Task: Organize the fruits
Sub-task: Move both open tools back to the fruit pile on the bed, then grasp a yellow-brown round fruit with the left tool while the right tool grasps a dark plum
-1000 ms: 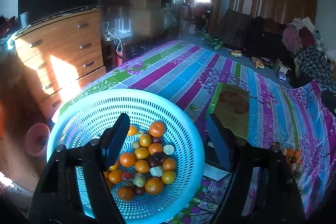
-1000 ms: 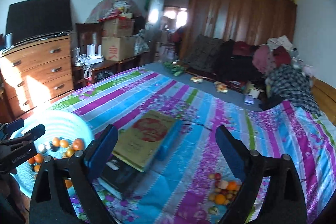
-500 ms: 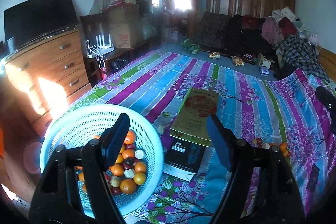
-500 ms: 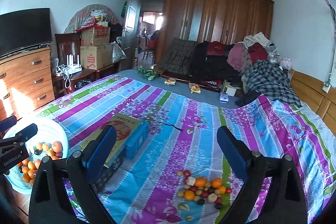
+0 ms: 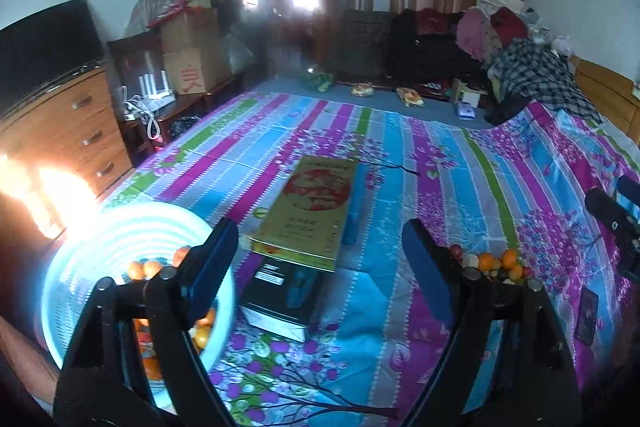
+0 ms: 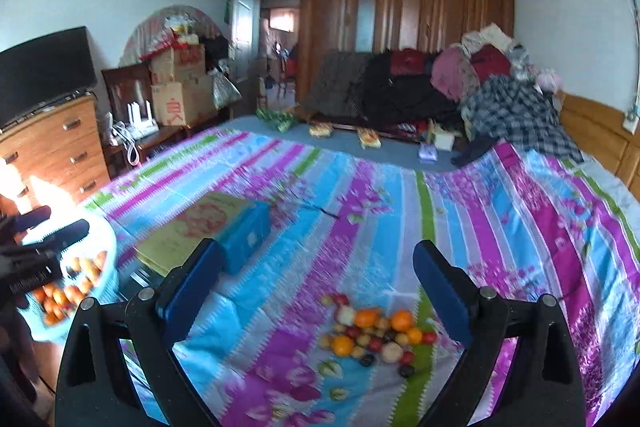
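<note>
A pile of small fruits (image 6: 374, 333), orange, red, dark and pale, lies on the striped bedspread just ahead of my right gripper (image 6: 320, 271), which is open and empty above it. The pile also shows at the right in the left wrist view (image 5: 490, 263). A light blue plastic basket (image 5: 96, 239) with several oranges and other fruits sits at the bed's left edge; it also shows in the right wrist view (image 6: 106, 239). My left gripper (image 5: 320, 247) is open and empty, beside the basket's right side.
A gold box (image 5: 312, 207) lies on a blue box and a black box (image 5: 280, 291) in the middle of the bed. A wooden dresser (image 5: 60, 131) stands left. Clothes (image 6: 500, 95) are piled at the far end before a wardrobe.
My left gripper has swung right, away from over the basket toward the bed's middle. My right gripper has moved forward and right; the fruit pile now lies between its fingers.
</note>
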`<act>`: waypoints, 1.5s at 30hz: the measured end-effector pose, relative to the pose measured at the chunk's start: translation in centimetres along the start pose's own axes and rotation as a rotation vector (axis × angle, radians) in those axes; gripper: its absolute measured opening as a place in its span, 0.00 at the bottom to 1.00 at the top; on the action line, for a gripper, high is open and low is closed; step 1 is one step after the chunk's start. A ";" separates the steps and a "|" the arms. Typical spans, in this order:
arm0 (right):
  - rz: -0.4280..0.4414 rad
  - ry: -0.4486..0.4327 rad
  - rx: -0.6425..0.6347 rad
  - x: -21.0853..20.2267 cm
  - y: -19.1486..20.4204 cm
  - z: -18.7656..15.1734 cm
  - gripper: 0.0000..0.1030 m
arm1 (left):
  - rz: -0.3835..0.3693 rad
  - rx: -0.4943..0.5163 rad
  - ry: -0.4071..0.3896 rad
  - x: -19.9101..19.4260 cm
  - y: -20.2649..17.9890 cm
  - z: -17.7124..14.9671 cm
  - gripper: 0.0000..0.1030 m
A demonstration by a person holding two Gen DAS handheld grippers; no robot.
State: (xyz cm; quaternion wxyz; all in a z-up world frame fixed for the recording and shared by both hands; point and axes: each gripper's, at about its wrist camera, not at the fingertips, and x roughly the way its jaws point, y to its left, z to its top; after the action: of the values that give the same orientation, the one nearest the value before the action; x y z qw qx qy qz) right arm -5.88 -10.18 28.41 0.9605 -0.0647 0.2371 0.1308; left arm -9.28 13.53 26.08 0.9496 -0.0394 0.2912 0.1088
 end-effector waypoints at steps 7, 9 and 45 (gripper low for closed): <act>-0.022 0.142 0.109 3.0 -7.9 -6.2 0.79 | -0.151 0.059 0.142 5.9 -5.6 -2.7 0.84; -0.013 0.184 0.138 3.8 -9.5 -7.9 0.70 | -0.198 0.082 0.181 8.1 -7.3 -3.8 0.84; 0.067 0.425 0.375 13.7 -19.1 -21.3 0.54 | -0.556 0.267 0.367 23.9 -17.8 -12.7 0.44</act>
State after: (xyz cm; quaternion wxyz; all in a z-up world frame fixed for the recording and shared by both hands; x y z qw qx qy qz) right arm 1.80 -29.46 4.39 0.8797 0.0958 0.4551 0.0997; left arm 7.19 -1.18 2.34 0.8716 -0.0116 0.4467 -0.2014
